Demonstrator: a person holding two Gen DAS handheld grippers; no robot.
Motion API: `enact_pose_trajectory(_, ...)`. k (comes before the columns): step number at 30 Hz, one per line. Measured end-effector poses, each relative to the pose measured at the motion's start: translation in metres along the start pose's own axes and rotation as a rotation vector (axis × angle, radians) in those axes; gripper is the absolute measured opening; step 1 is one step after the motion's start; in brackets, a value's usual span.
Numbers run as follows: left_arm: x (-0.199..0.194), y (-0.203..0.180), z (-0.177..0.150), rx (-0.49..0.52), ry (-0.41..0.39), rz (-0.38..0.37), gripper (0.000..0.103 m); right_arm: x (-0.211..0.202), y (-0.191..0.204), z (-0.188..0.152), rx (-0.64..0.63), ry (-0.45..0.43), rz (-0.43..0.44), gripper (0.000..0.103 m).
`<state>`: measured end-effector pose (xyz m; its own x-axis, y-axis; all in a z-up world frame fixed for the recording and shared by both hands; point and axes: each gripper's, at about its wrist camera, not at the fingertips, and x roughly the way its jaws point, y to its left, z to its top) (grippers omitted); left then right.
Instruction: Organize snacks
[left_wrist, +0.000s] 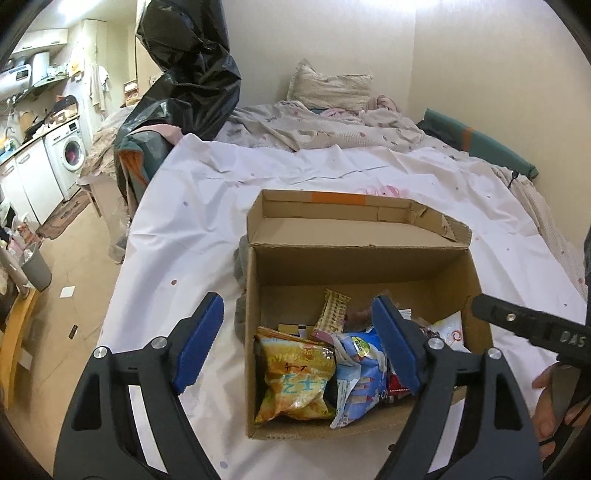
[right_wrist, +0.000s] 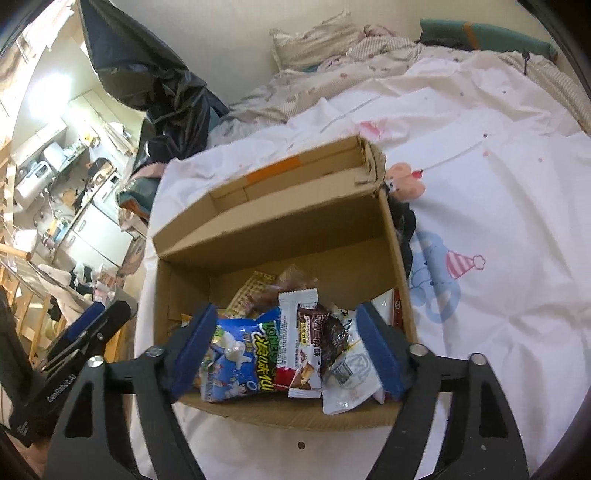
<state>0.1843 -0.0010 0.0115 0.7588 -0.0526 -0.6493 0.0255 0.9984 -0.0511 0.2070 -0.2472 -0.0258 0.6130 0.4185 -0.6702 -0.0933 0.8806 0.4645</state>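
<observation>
An open cardboard box (left_wrist: 354, 266) stands on a white sheet and holds several snack packets. Among them are a yellow chip bag (left_wrist: 295, 376) and a blue bag (left_wrist: 360, 373). My left gripper (left_wrist: 297, 301) hangs open above the box's left side. One blue pad is outside the left wall and the other is over the snacks, gripping nothing. My right gripper (right_wrist: 286, 310) is open over the near part of the box (right_wrist: 273, 236), above the blue bag (right_wrist: 240, 354), a brown-and-white chocolate wrapper (right_wrist: 301, 350) and a white packet (right_wrist: 351, 384). No packet is pinched.
The sheet (left_wrist: 192, 206) covers a bed with a pillow (left_wrist: 328, 86) and rumpled bedding behind. A black plastic bag (left_wrist: 188, 70) hangs at the back left. Kitchen units and a washing machine (left_wrist: 70, 155) stand far left. A hand (left_wrist: 550, 406) holds the right gripper's handle.
</observation>
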Motion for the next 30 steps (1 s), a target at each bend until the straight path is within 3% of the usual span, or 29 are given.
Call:
enact_pose_trajectory(6, -0.025, 0.007, -0.006, -0.018, -0.039, 0.026, 0.08, -0.032, 0.014, -0.007, -0.031, -0.066, 0.0, 0.096)
enact_pose_trajectory(17, -0.061, 0.018, -0.031, -0.035, -0.035, 0.018, 0.08, -0.065, 0.027, -0.041, -0.085, -0.098, -0.009, 0.1)
enact_pose_trajectory(27, -0.098, 0.006, -0.055, 0.019, -0.109, 0.016, 0.08, -0.096, 0.039, -0.076, -0.164, -0.208, -0.083, 0.103)
enact_pose_trajectory(28, -0.1, 0.005, -0.059, 0.02, -0.108, 0.013, 0.082, -0.097, 0.04, -0.078, -0.172, -0.218, -0.089, 0.103)
enact_pose_trajectory(30, -0.102, 0.005, -0.064, 0.01, -0.103, 0.012, 0.097, -0.098, 0.042, -0.082, -0.186, -0.229, -0.106, 0.103)
